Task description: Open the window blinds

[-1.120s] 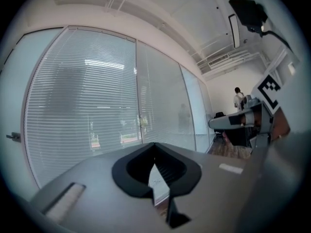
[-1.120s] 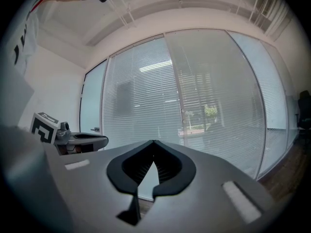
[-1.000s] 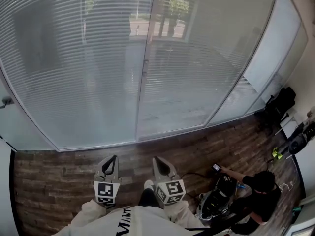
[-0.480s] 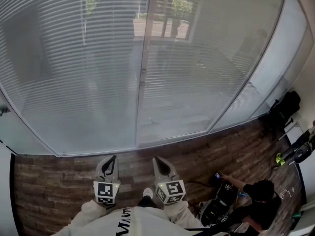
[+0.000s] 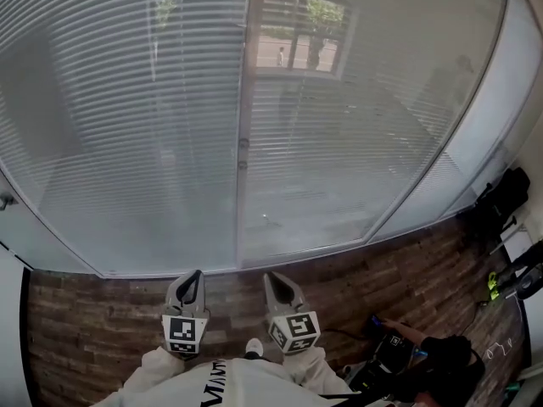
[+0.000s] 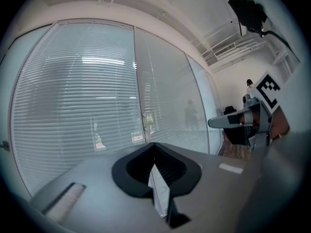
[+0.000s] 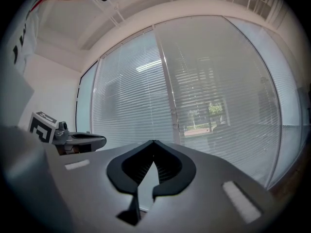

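Wood floor [image 5: 85, 329] runs up to a wall of glass, and the window blinds [image 5: 144, 125] hang fully lowered across it, well ahead of both tools. Left gripper [image 5: 196, 273] and right gripper [image 5: 270, 275] sit side by side, pointing level at the blinds. Both have their jaws pressed together with nothing between them.

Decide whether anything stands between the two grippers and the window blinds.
Nothing visible does. The left gripper and the right gripper, both shut and empty, point at the blinds, with only wooden floor between. The crouching person is off to the right, out of the path.
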The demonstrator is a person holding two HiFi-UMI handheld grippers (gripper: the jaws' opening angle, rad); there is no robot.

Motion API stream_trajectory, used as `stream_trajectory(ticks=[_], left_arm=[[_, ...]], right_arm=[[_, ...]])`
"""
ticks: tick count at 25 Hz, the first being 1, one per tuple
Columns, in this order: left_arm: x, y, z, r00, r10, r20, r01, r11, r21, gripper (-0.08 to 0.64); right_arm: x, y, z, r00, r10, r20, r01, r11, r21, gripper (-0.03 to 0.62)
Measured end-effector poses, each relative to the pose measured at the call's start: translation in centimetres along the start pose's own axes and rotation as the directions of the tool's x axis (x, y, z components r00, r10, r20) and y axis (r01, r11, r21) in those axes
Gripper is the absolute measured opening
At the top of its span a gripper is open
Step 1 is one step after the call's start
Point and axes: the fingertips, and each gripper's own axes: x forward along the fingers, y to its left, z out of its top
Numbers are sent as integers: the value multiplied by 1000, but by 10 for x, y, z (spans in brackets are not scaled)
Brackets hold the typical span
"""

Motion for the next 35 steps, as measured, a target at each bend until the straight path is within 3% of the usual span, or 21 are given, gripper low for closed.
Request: stream_trajectory(ticks=[12,21,35], left_arm=[[56,1,10,997,78,17,-78,997,-3,0],[61,12,6,993,122,0,-122,993,3,0],[99,39,-4,995,99,-21,-100,995,-15,0]], right_arm=[[44,-48,14,997,72,3,-72,997,-28,0],[63,-49,14,993,115,3,-115,993,-26,0],[107,-63,9,996,84,-32,-84,996,-14,0]])
